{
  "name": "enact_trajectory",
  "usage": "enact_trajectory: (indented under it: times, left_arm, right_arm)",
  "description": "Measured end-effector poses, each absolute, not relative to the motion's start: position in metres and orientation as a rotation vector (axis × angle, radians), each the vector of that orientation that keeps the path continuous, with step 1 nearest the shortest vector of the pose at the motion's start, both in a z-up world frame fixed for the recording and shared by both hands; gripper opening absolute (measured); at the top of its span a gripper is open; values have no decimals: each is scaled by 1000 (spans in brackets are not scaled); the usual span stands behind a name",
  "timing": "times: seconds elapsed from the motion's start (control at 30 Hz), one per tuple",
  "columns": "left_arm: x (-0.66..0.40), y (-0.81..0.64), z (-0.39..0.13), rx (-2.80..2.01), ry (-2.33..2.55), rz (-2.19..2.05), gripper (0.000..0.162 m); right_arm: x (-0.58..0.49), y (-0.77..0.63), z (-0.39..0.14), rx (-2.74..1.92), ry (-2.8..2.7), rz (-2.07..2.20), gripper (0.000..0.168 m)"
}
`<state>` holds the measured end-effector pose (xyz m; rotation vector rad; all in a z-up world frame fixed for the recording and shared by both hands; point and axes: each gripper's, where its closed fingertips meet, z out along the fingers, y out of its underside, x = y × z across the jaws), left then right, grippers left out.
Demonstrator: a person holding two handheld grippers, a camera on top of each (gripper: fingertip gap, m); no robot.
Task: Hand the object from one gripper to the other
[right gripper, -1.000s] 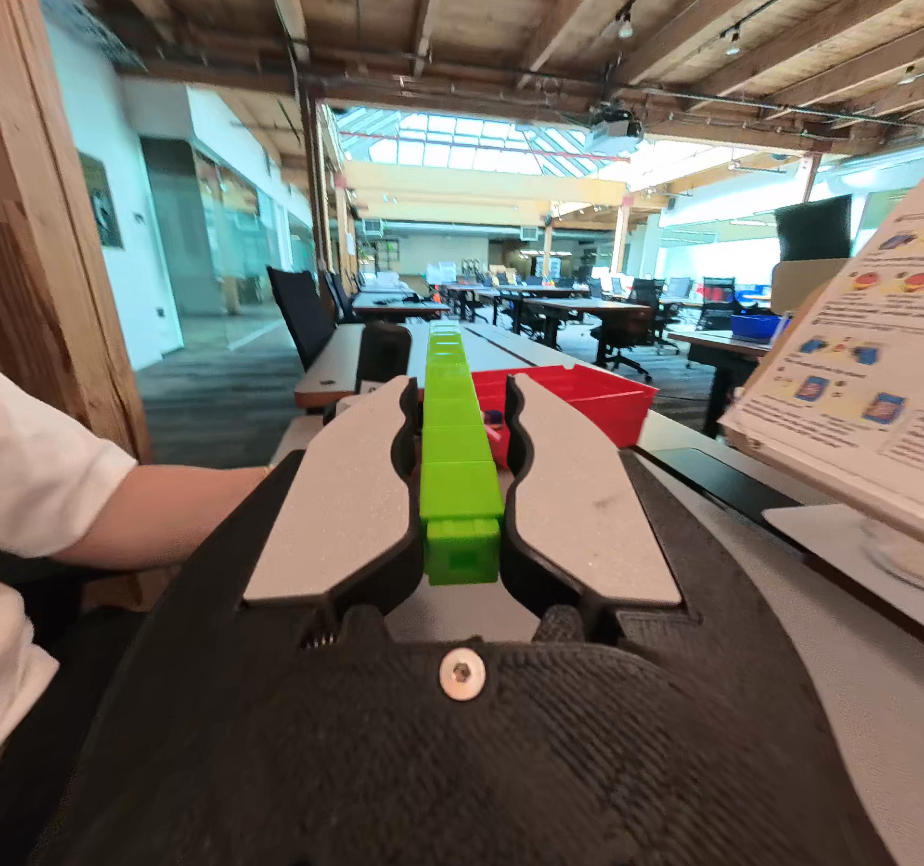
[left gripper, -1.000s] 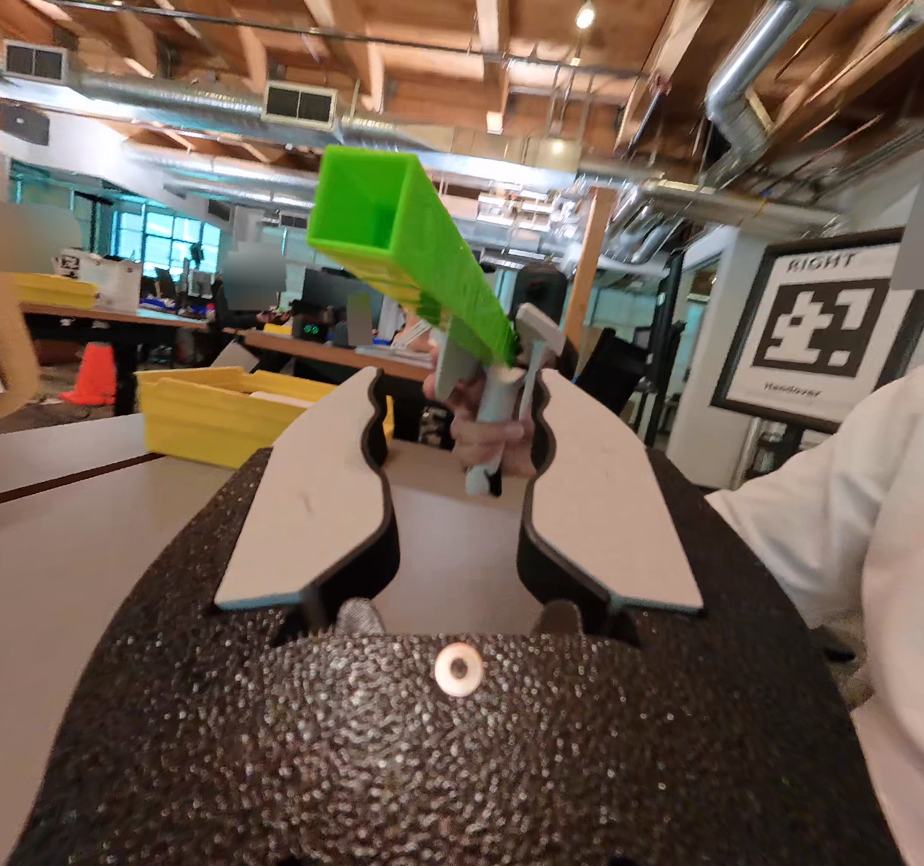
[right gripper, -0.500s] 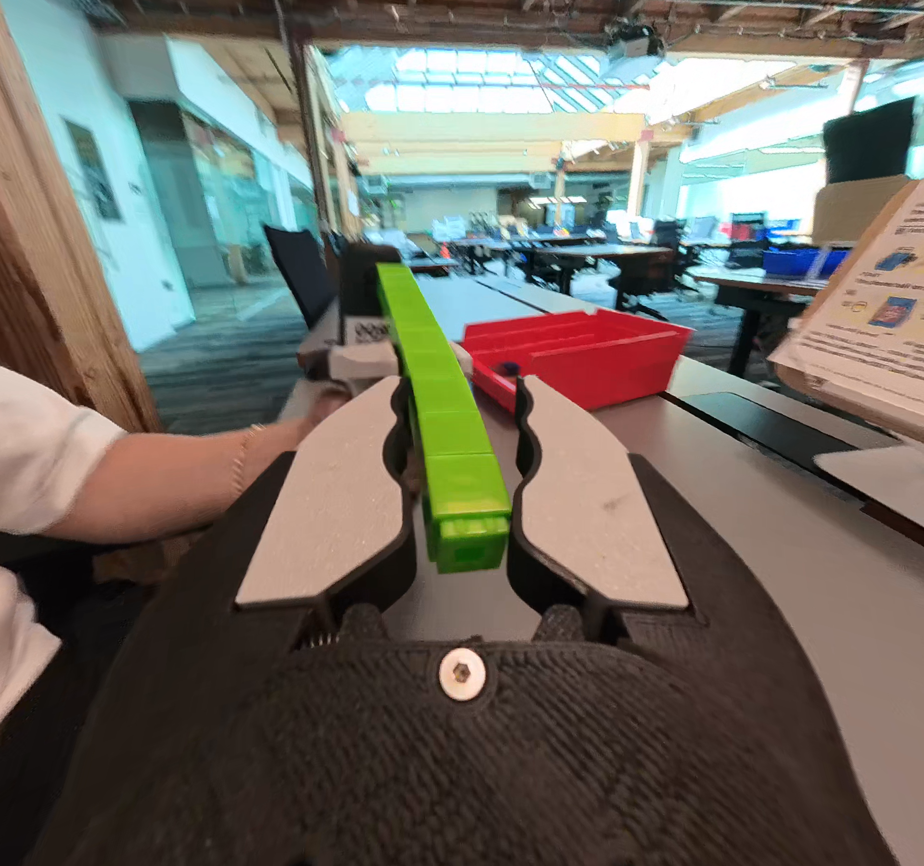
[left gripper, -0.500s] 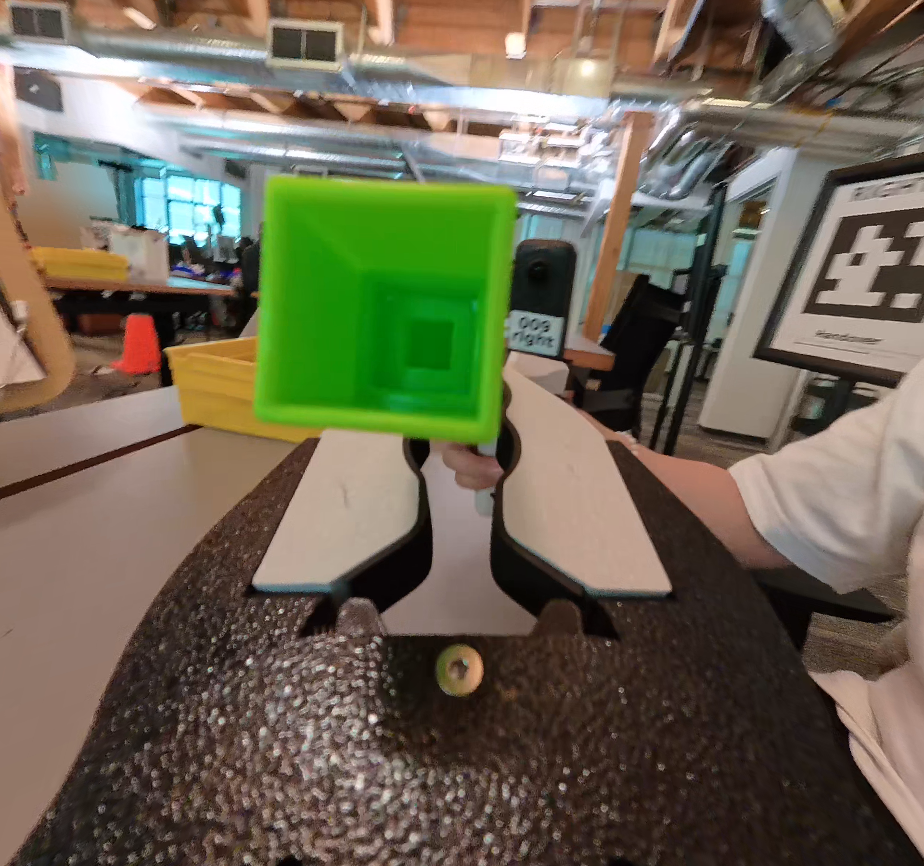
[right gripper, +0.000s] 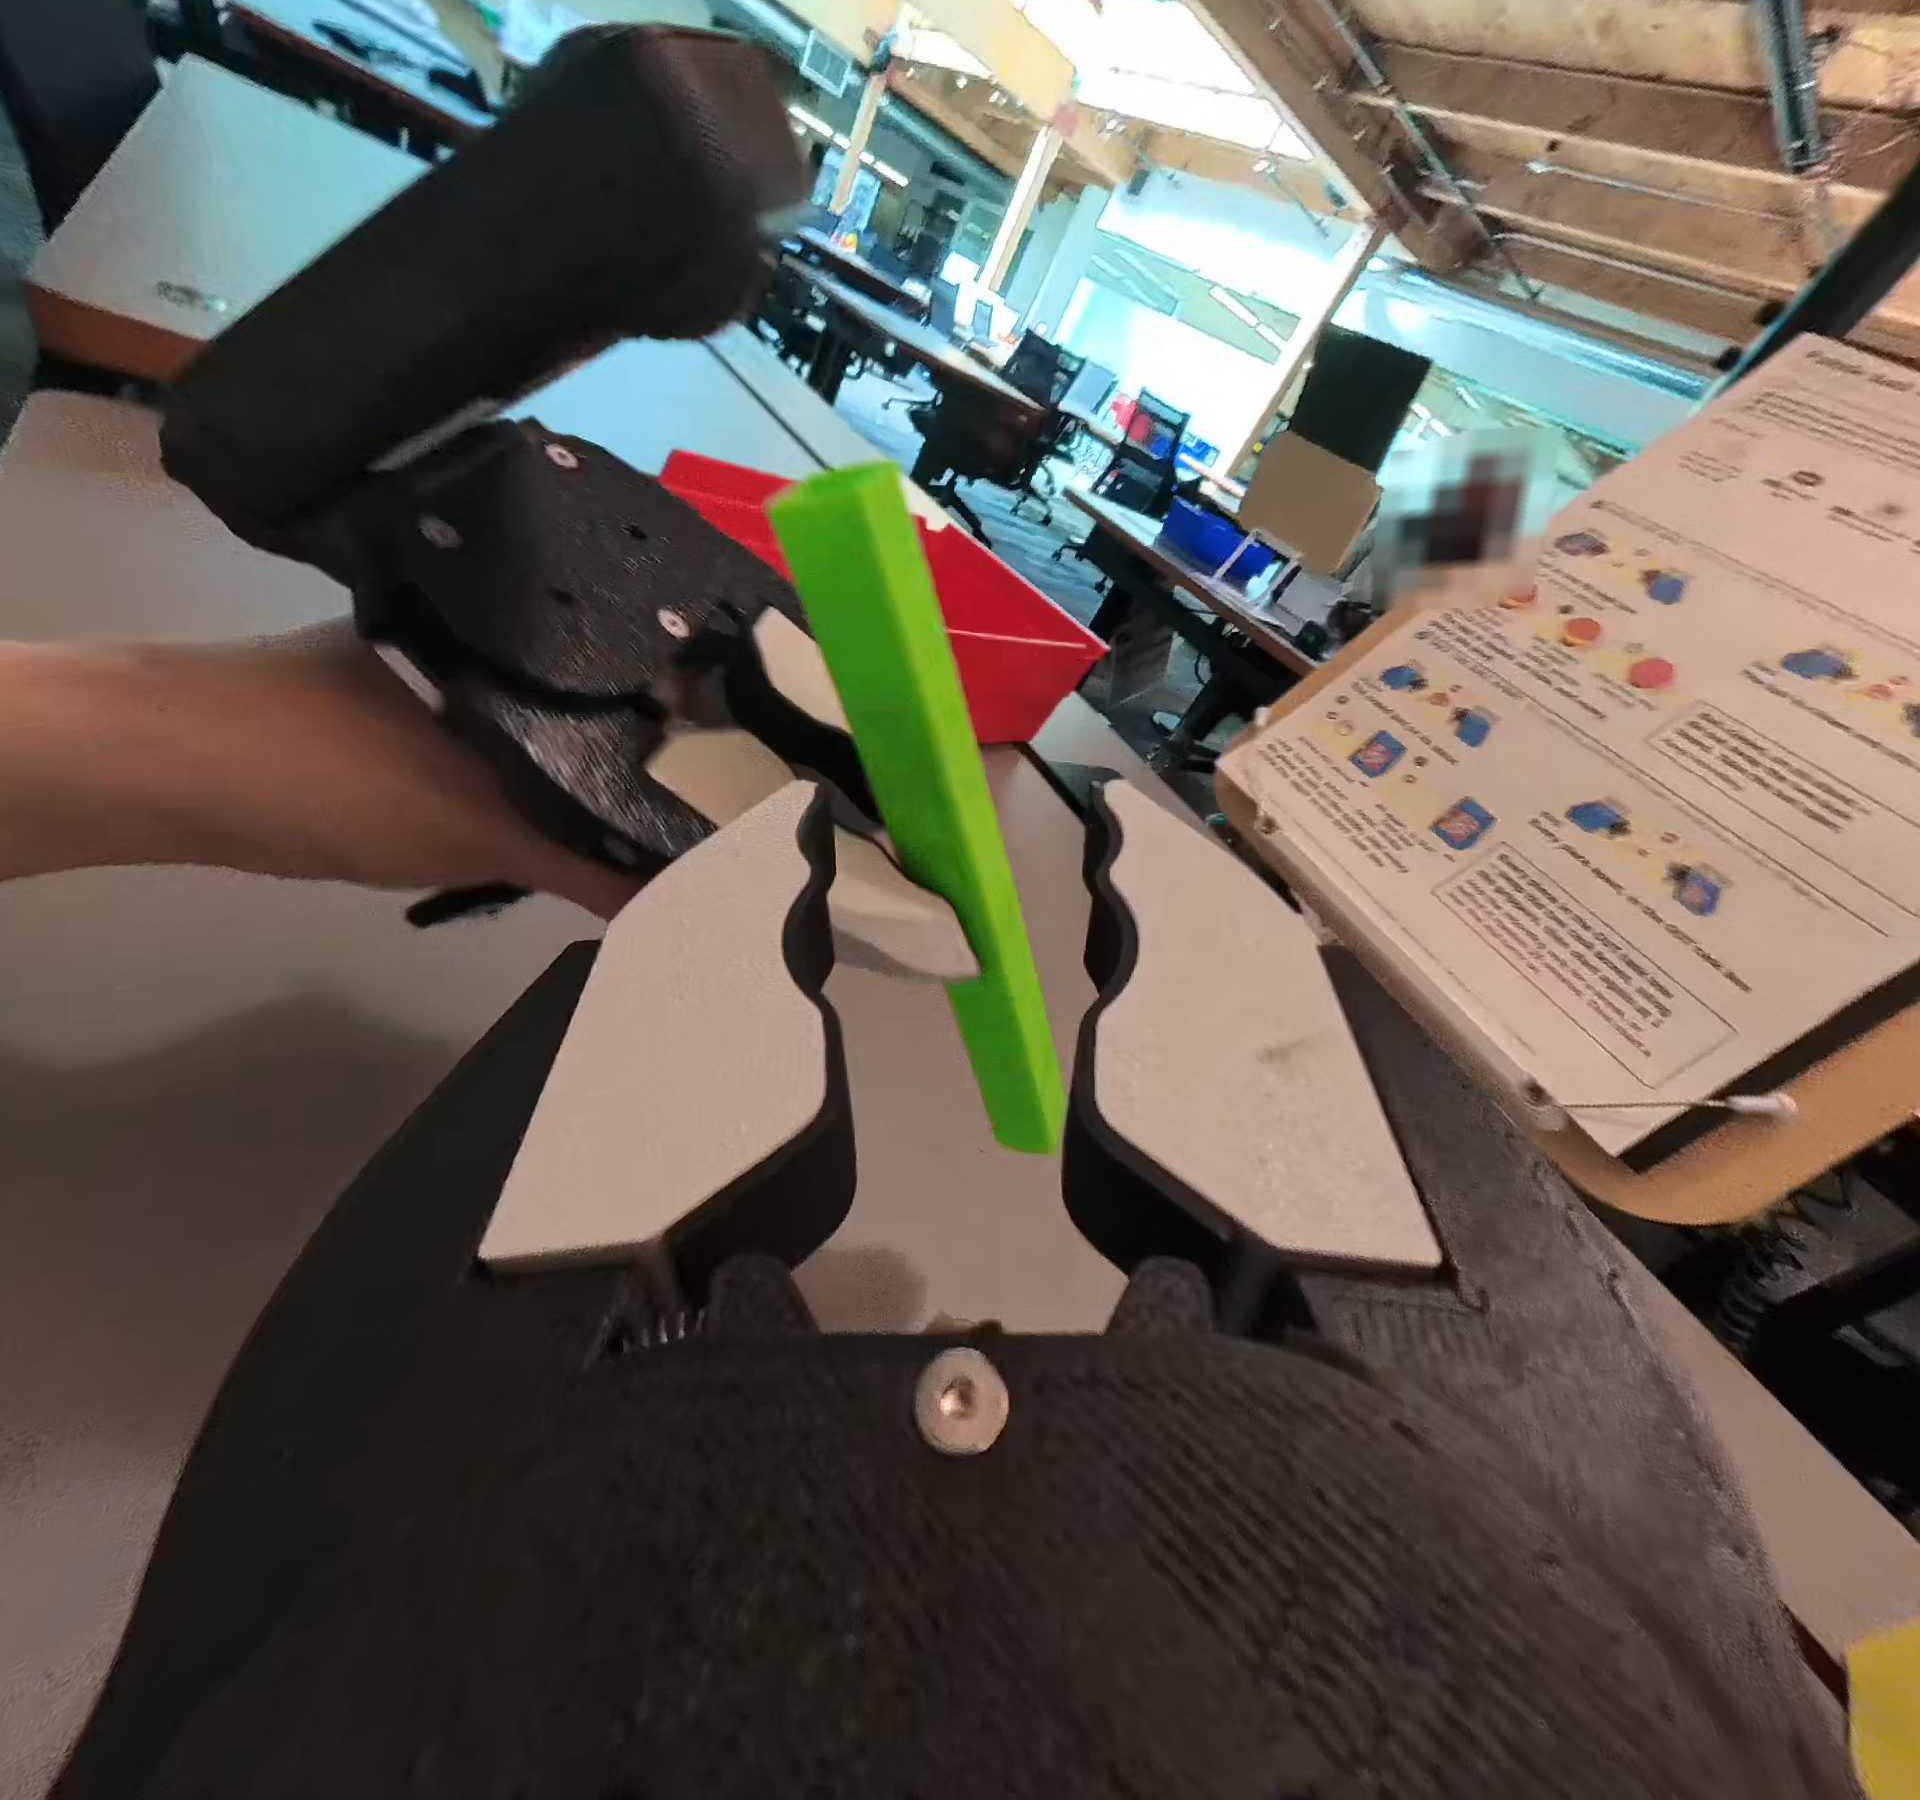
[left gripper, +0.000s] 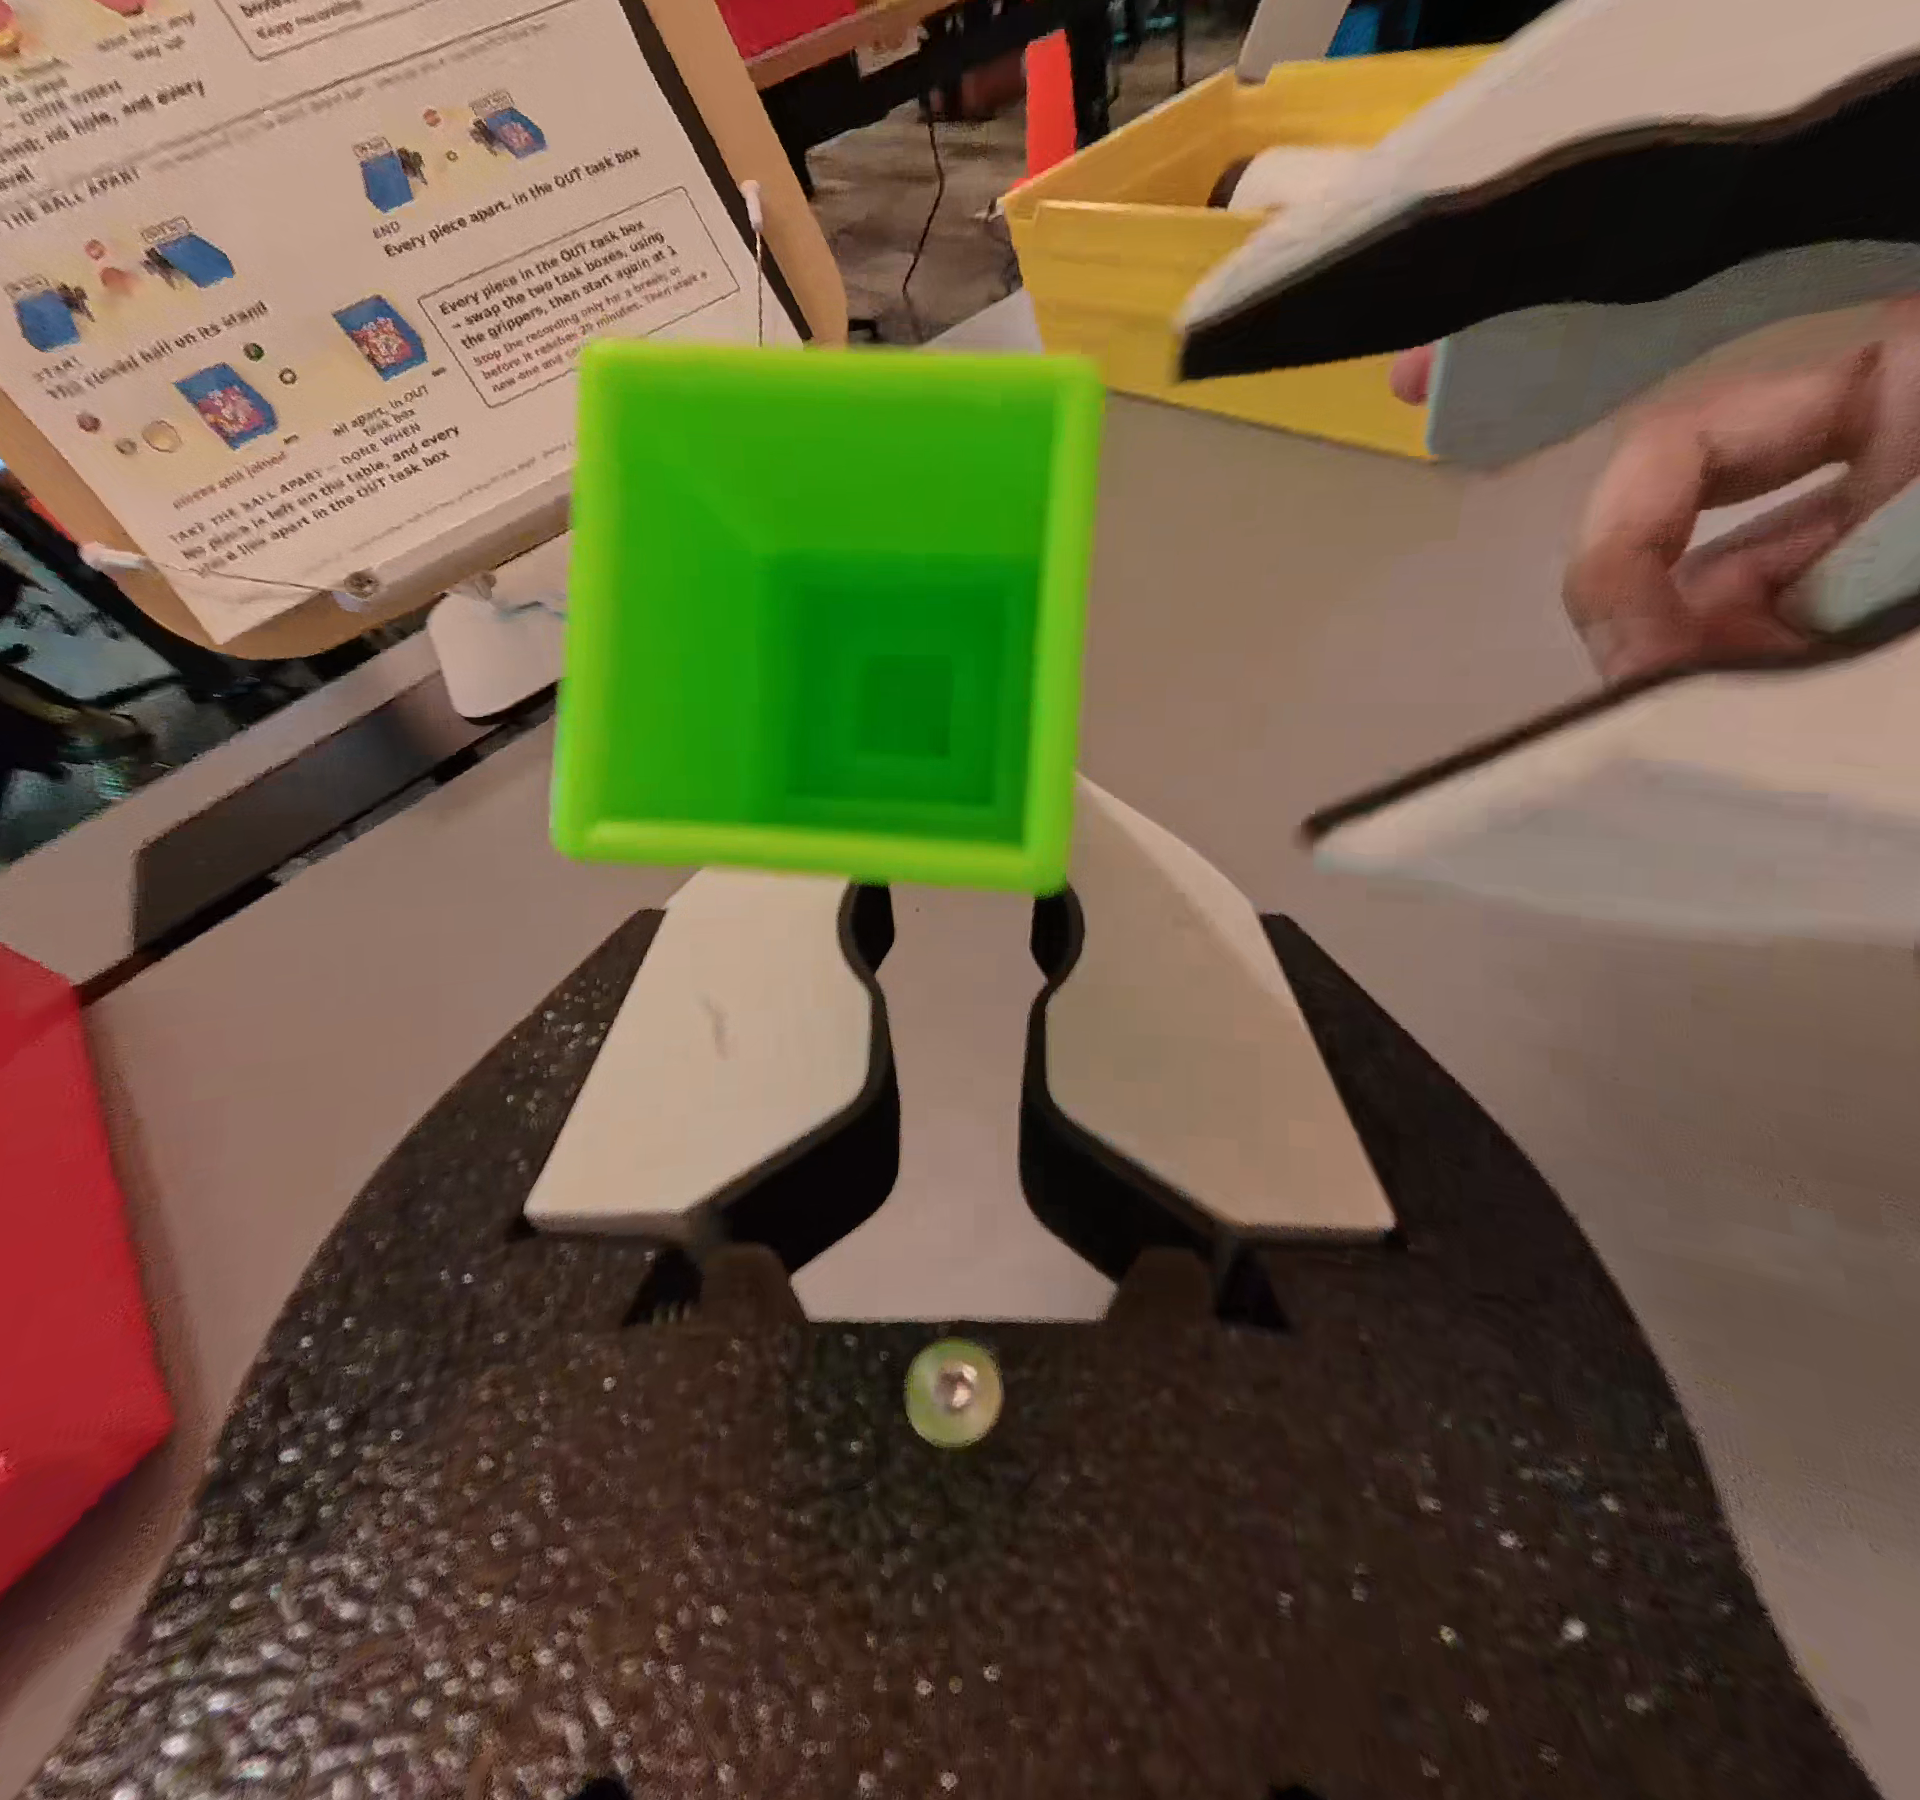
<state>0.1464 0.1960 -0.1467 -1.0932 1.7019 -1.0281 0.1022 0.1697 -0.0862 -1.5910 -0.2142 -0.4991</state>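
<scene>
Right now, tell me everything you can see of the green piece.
The green piece is a long, bright green square tube, plastic-looking and tapering. In the left wrist view its wide open mouth faces the camera, showing stepped square walls narrowing inward. The left gripper pinches it mid-length. Its narrow end hangs between the right gripper fingers, which stand apart from it. It tilts above the grey table.

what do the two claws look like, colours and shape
Both match: the left claw and right claw have a black, grainy-textured body, two flat pale grey fingers with wavy black inner edges, and a silver screw at the centre. No cables show. Bare forearm behind, no sleeve in view.
</scene>
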Motion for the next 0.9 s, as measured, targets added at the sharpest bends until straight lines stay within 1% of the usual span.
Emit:
enact_trajectory:
  times: [0.07, 0.1, 0.13, 0.17, 0.23, 0.3, 0.47, 0.57, 0.67, 0.7, 0.8, 0.9]
  left_arm:
    - [148, 189, -149, -1044, 1699, -963, 21]
    - [147, 185, -150, -1025, 1697, -957, 19]
    - [147, 181, -151, -1016, 1698, -951, 19]
    - [147, 181, -152, -1011, 1696, -937, 19]
    - [147, 179, -152, -1010, 1690, -949, 22]
    - [147, 177, -150, -1010, 1688, -970, 21]
    - [149, 174, -153, -985, 1697, -1032, 22]
    - [145, 164, -137, -854, 1670, -1172, 23]
    - [138, 155, -127, -727, 1688, -1365, 47]
    - [134, 153, -128, -701, 1726, -1434, 50]
    - [124, 153, -123, -614, 1731, -1621, 48]
    - [121, 163, -114, -539, 1565, -1697, 46]
  right_arm:
    - [96, 179, -89, -1591, -215, -527, 45]
    - [99, 182, -91, -1600, -201, -558, 45]
    - [101, 184, -95, -1615, -199, -589, 43]
    - [103, 185, -95, -1607, -200, -614, 37]
    - [103, 184, -93, -1583, -199, -629, 36]
    - [102, 184, -94, -1571, -223, -639, 24]
    - [108, 181, -96, -1594, -235, -651, 22]
    - [111, 171, -80, -1530, -166, -520, 22]
    - [119, 154, -58, -1451, -75, -331, 21]
    - [123, 147, -51, -1417, -35, -248, 21]
    - [138, 122, -26, -1236, 128, 40, 21]
    - [163, 100, -17, -1049, 329, 272, 21]
